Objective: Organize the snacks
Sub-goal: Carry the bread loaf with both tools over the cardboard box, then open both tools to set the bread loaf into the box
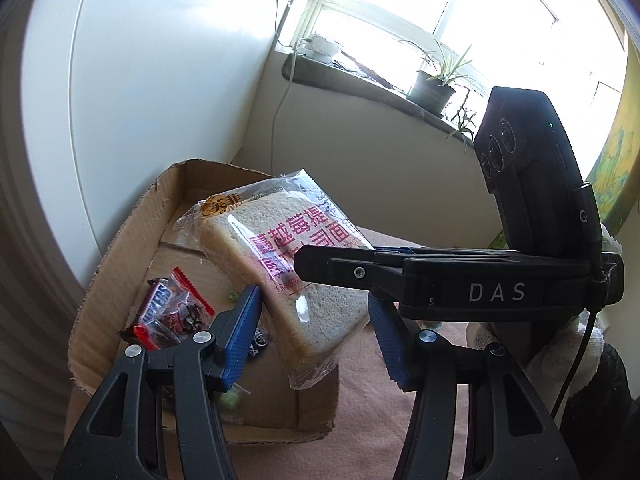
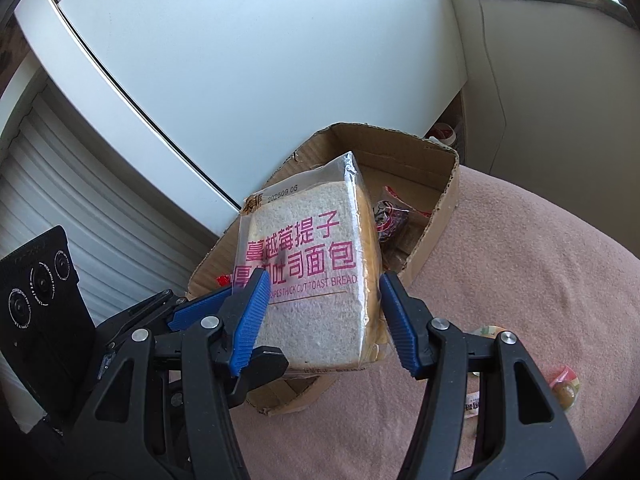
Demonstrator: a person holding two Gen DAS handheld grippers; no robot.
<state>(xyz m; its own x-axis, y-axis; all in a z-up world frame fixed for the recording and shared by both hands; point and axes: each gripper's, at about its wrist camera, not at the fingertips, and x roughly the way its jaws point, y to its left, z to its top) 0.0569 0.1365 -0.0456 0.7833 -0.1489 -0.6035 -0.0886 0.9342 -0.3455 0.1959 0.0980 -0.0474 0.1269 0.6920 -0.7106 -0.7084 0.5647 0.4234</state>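
the right tool [image 2: 320,320] is gripping a bagged bread [image 2: 308,276] slice by its sides, holding it tilted in the air above the near end of a cardboard box [image 2: 436,208]. the left tool [image 1: 312,332] is reaching in level from the other side, fingers spread wide around the bread's [image 1: 280,264] lower edge; whether its pads are touching is hard to tell. small wrapped snacks [image 1: 168,312] are lying in the box [image 1: 120,264], which is sitting on a pink blanket [image 2: 520,280].
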